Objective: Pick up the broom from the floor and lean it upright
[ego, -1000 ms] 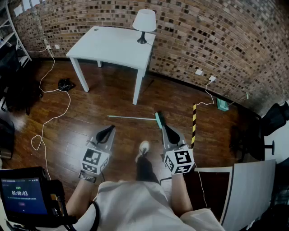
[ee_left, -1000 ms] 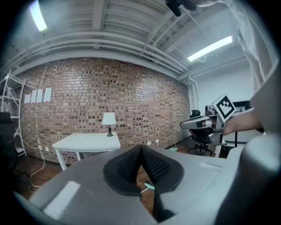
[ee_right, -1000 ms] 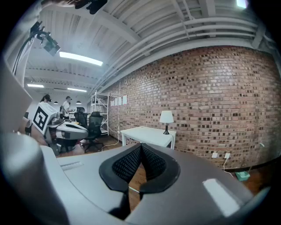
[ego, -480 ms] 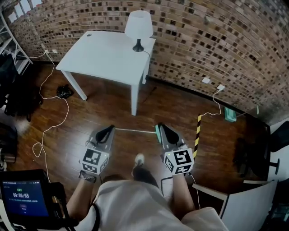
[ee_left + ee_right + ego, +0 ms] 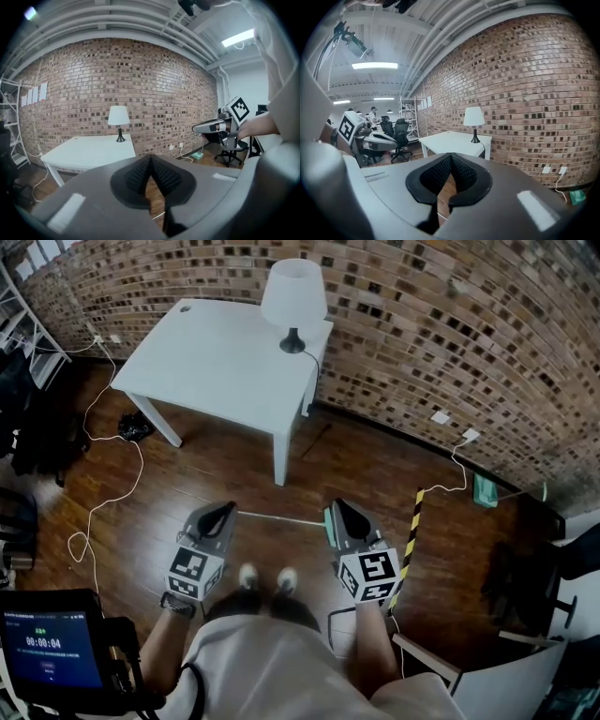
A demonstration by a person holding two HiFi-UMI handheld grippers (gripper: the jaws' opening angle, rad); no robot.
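None of the task was done yet: the broom (image 5: 281,518) lay flat on the floor just in front of the white worktop (image 5: 220,357), untouched. My left gripper (image 5: 228,508) and right gripper (image 5: 336,505) hung near its two ends, fingers pressed together, holding nothing. Grasping, lifting and leaning were left. I saw no containers.

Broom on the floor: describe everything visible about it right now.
The broom lies flat on the dark wooden floor, in front of the white table. Its thin pale handle runs left to right in the head view. A teal-green head shows at its right end, partly hidden behind the right gripper. Only the floor appears to touch it; nothing holds it. Bristle detail is too small to tell.
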